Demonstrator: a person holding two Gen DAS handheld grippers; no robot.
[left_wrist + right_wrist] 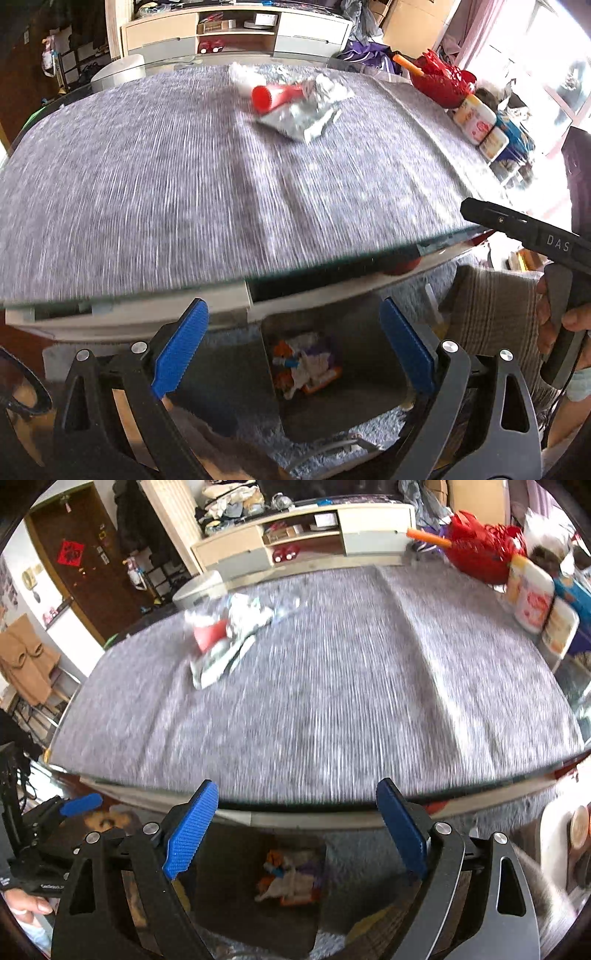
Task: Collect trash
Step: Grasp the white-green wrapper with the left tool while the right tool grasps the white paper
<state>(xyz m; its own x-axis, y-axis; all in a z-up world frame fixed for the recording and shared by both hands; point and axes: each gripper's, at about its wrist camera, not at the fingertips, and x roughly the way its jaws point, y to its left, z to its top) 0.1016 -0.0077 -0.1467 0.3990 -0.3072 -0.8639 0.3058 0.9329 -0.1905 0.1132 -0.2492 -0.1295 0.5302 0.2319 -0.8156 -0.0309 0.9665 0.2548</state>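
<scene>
Both the left hand-held gripper and the right hand-held gripper gape wide and carry nothing, low in their frames. The crumpled foil trash with a red-capped tube lies on the grey surface, upper centre. A bin with wrappers sits below the edge.

Bright daylight glares from the right window; motion blur streaks both fisheye-warped views.

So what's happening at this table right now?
A person holds both grippers open and empty at the table's near edge, left gripper and right gripper. A bin below already holds wrappers. A red-capped tube and crumpled foil lie uncollected across the grey table mat.
</scene>
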